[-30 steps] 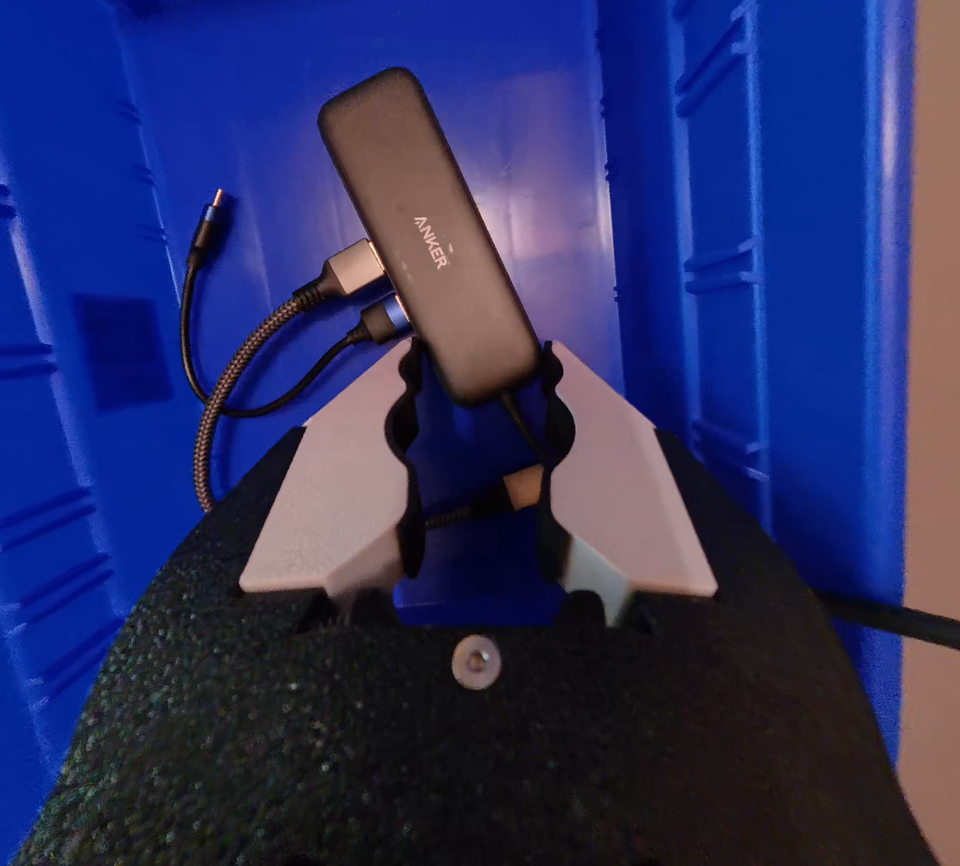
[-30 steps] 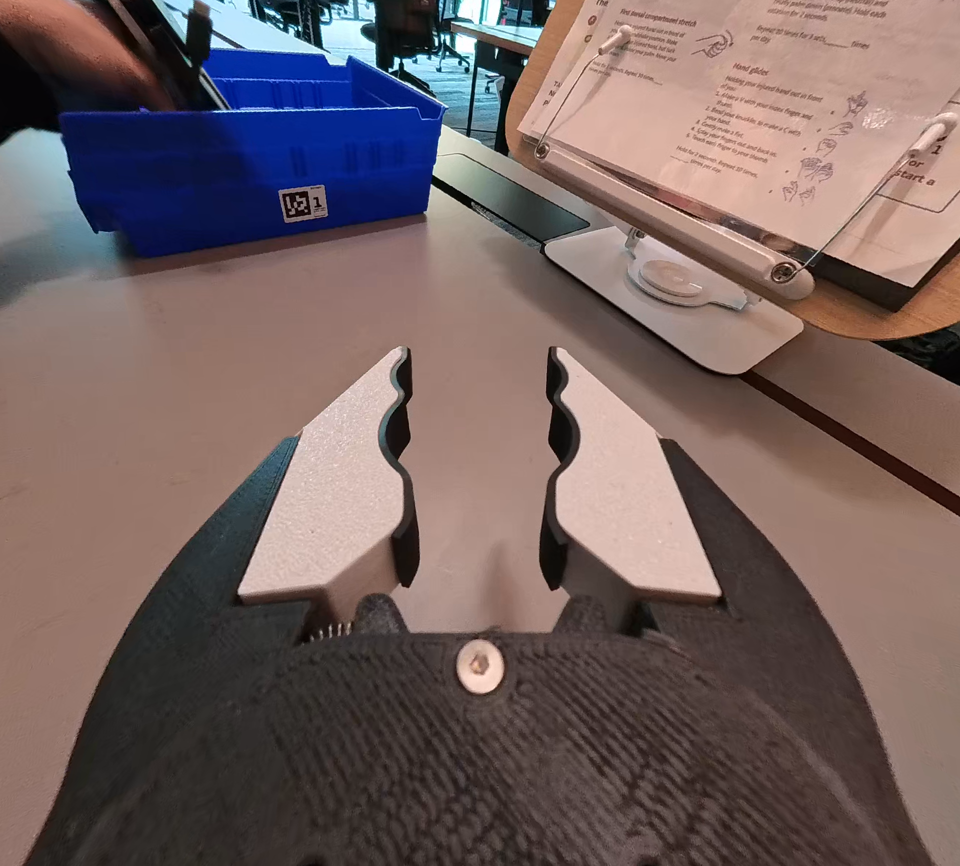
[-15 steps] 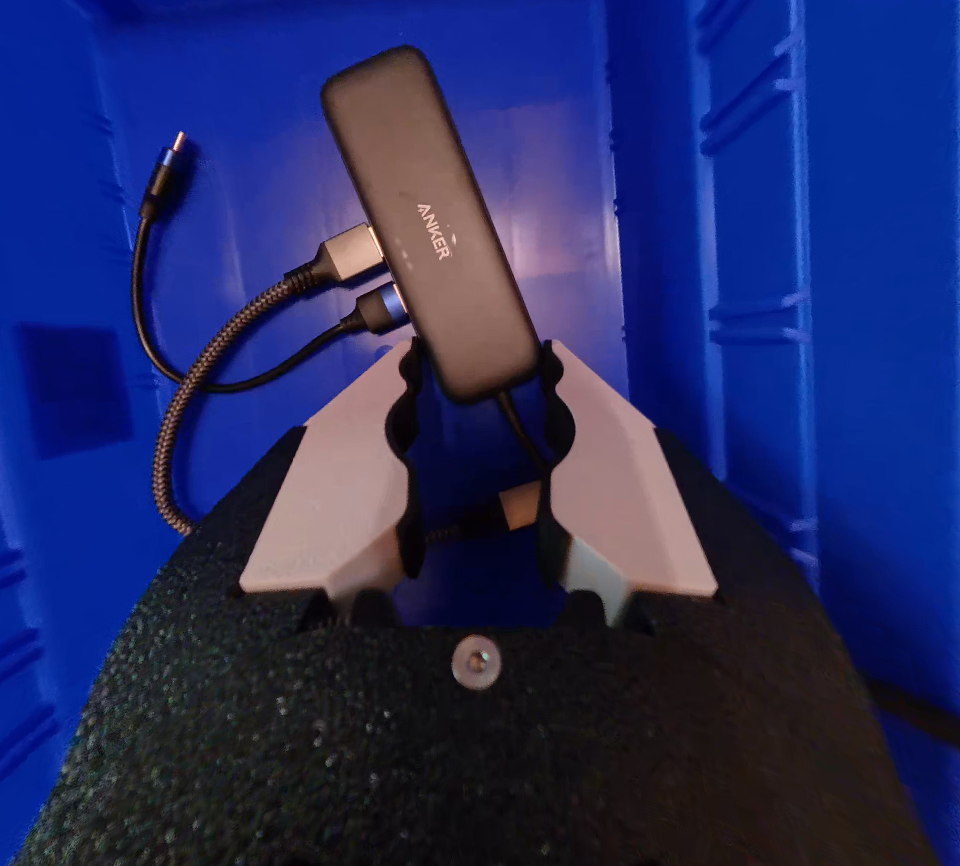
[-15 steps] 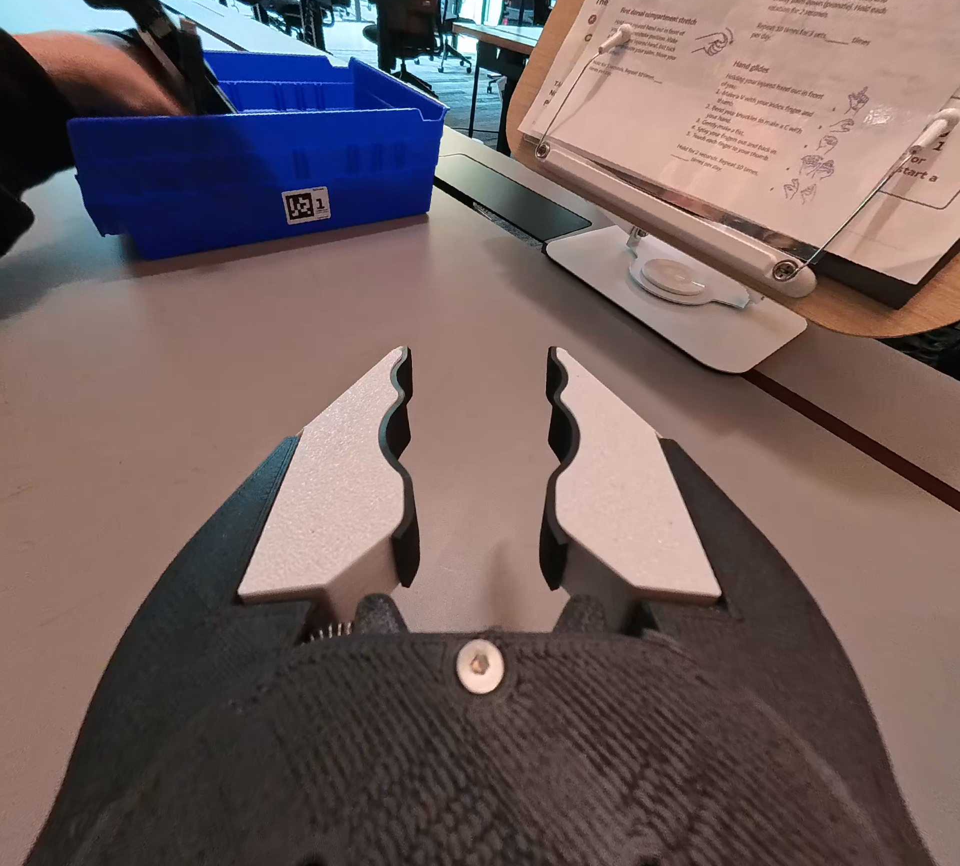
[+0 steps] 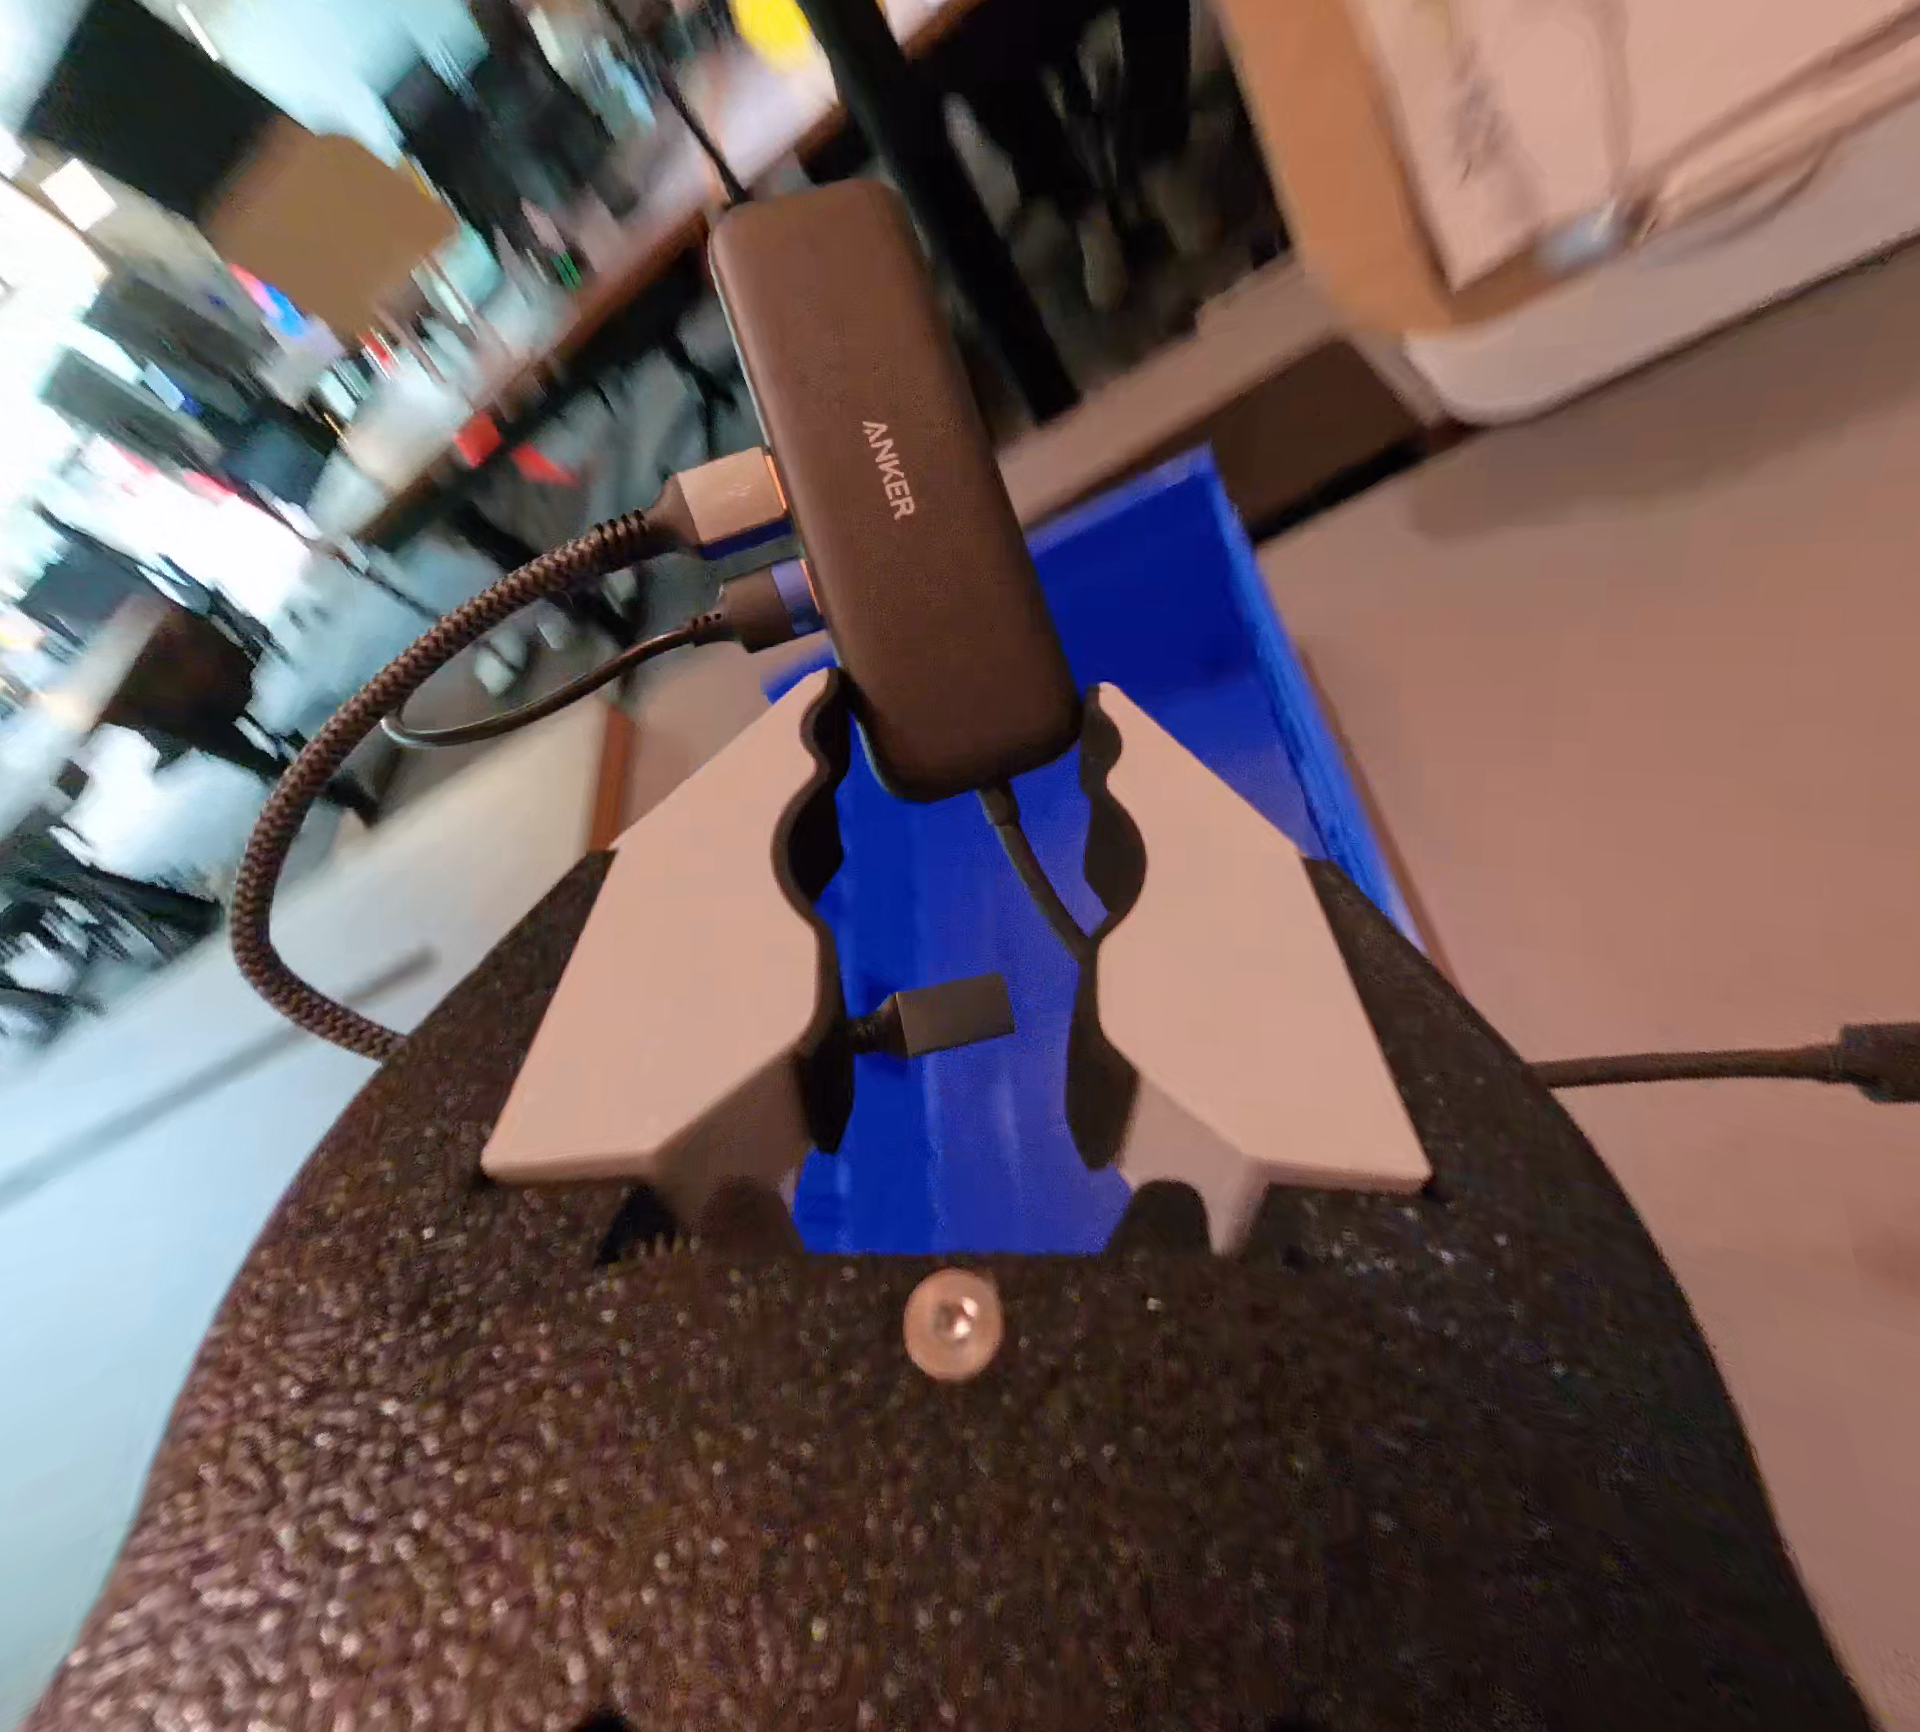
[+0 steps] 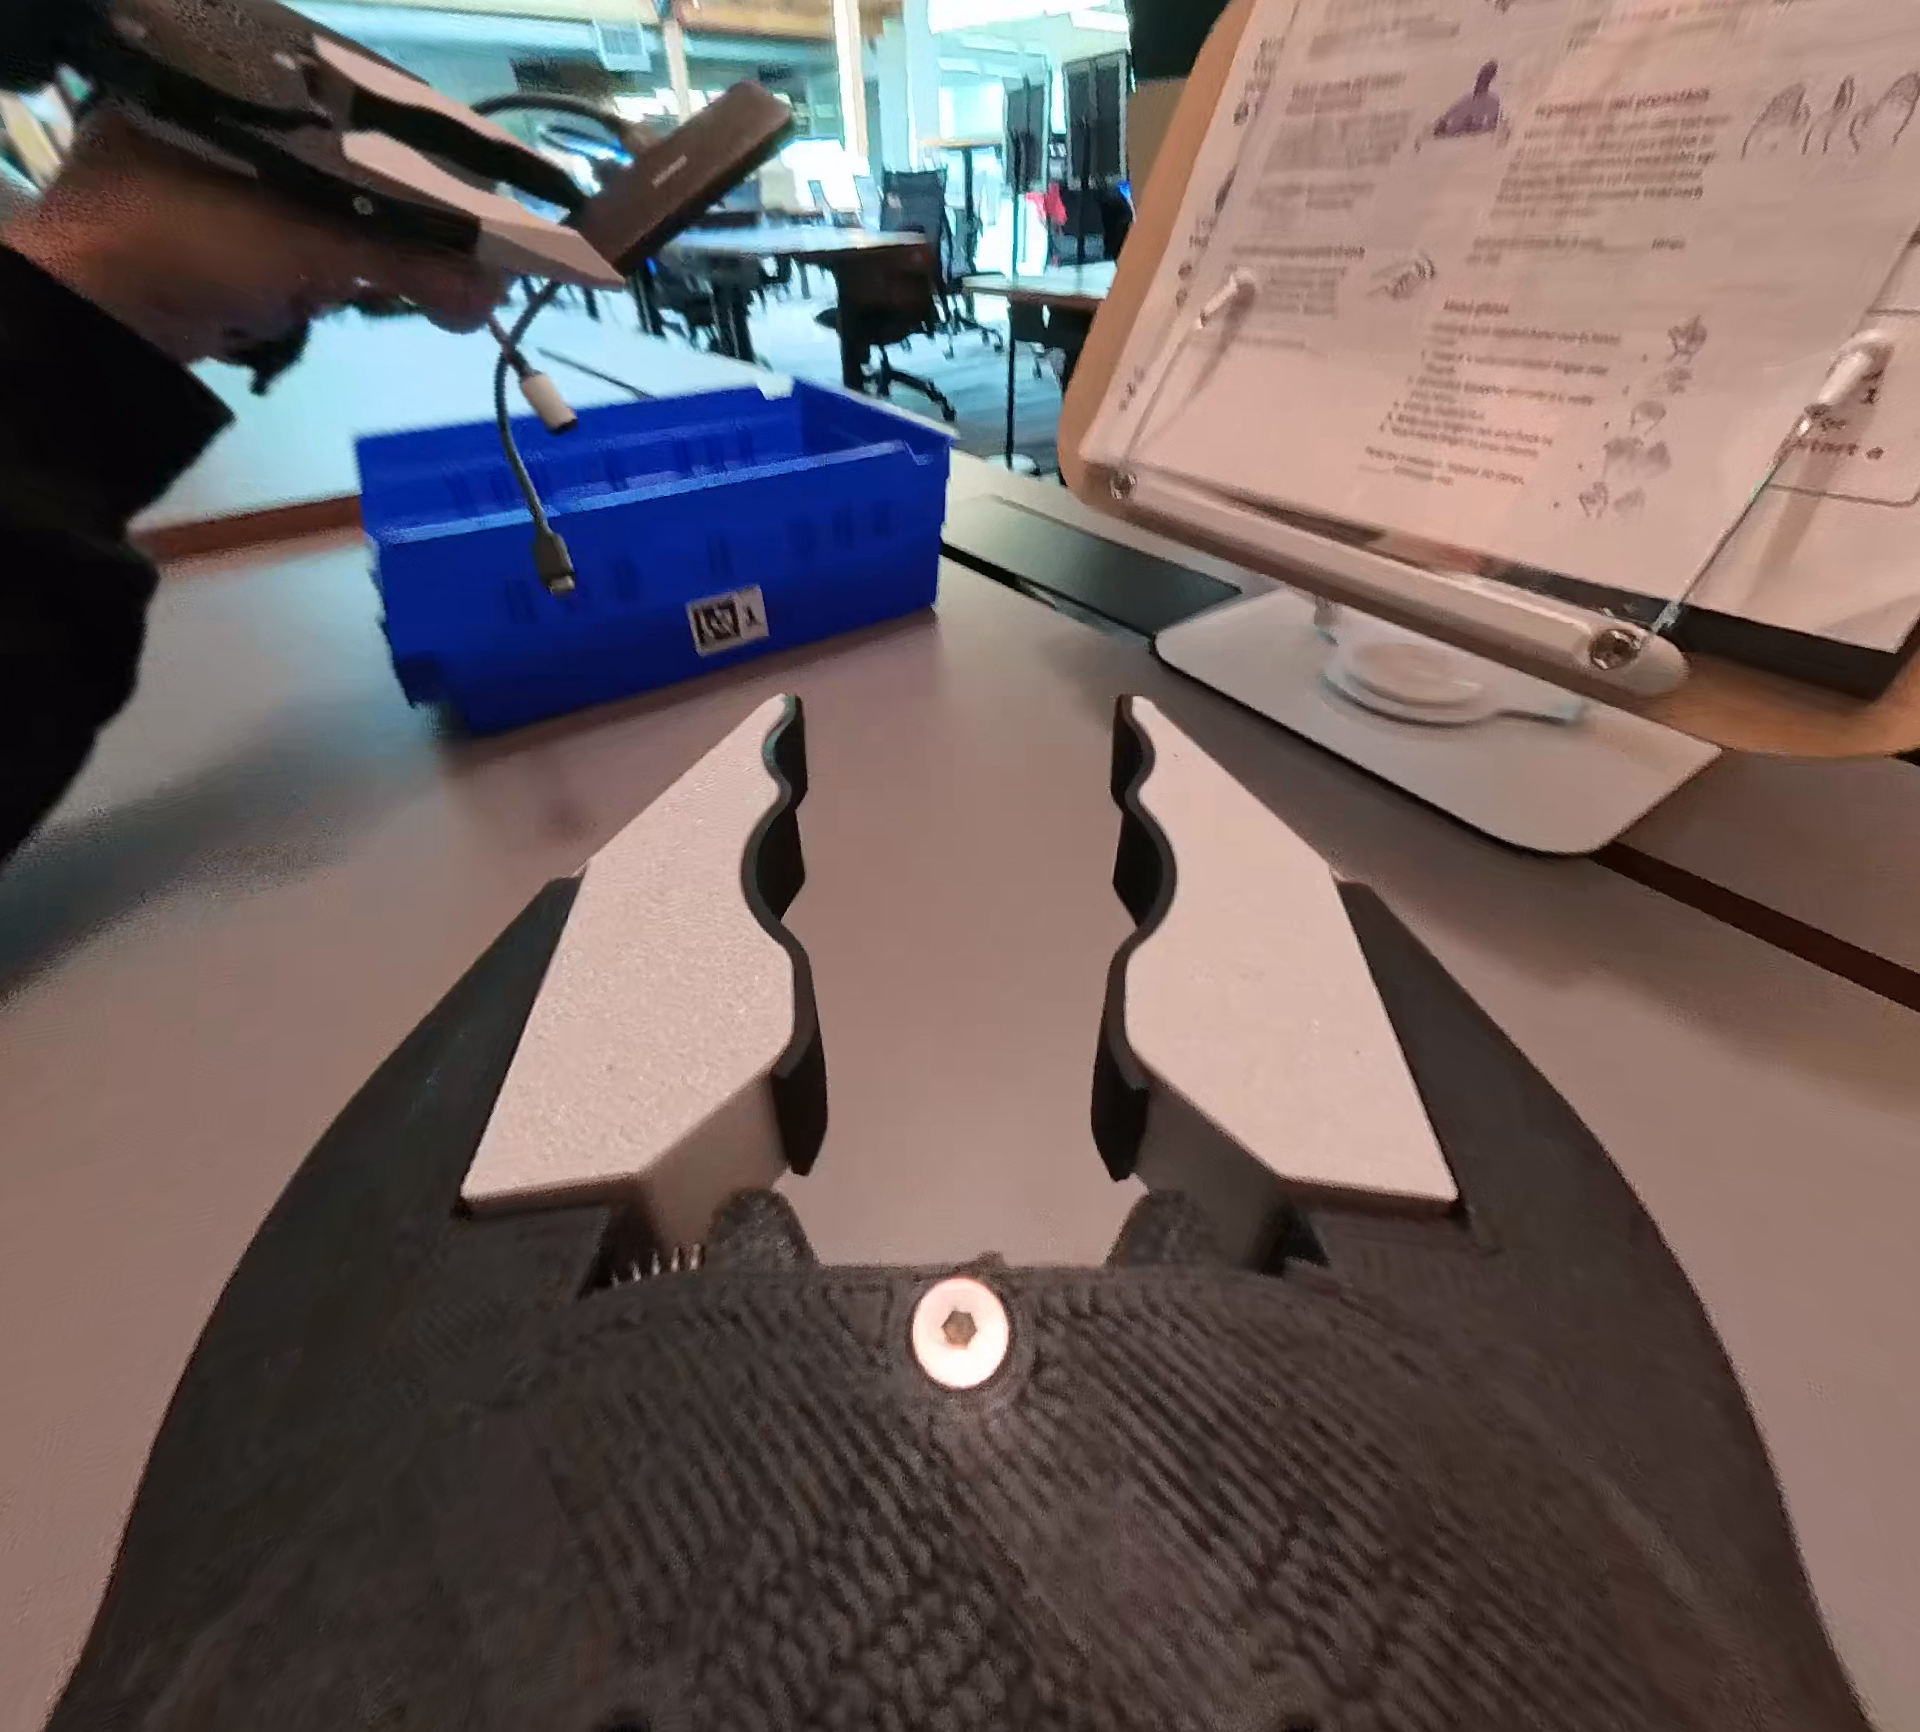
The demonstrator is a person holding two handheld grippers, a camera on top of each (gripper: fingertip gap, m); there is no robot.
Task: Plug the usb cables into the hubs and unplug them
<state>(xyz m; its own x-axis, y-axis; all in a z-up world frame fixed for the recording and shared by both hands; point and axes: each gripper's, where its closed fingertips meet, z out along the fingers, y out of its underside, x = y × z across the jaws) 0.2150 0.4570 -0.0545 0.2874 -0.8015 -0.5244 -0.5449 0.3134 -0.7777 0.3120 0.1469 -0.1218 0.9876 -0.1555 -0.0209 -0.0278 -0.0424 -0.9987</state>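
Slim dark grey rectangular USB hub (image 5: 899,498) clamped by its near end in the left gripper (image 5: 961,726), tilted up and away, raised in the air above the blue plastic bin (image 5: 1164,643). On its left edge, two plugs seated side by side: a silver-shelled plug on a thick braided cable (image 5: 416,695) and a smaller dark plug on a thin black cable (image 5: 540,695). Hub's own short lead (image 5: 1029,872) hanging from the gripped end. From the right wrist view, loose cable ends (image 6: 551,555) dangling in front of the bin's (image 6: 665,539) near wall.

Right gripper (image 6: 956,737) low over the grey tabletop (image 6: 312,851), fingers spread wide, nothing between them. Bare table between it and the bin; white-based document stand (image 6: 1455,726) with a printed sheet close on the right, its base edge near the right finger's line. Left gripper (image 6: 561,228) well above the bin rim.
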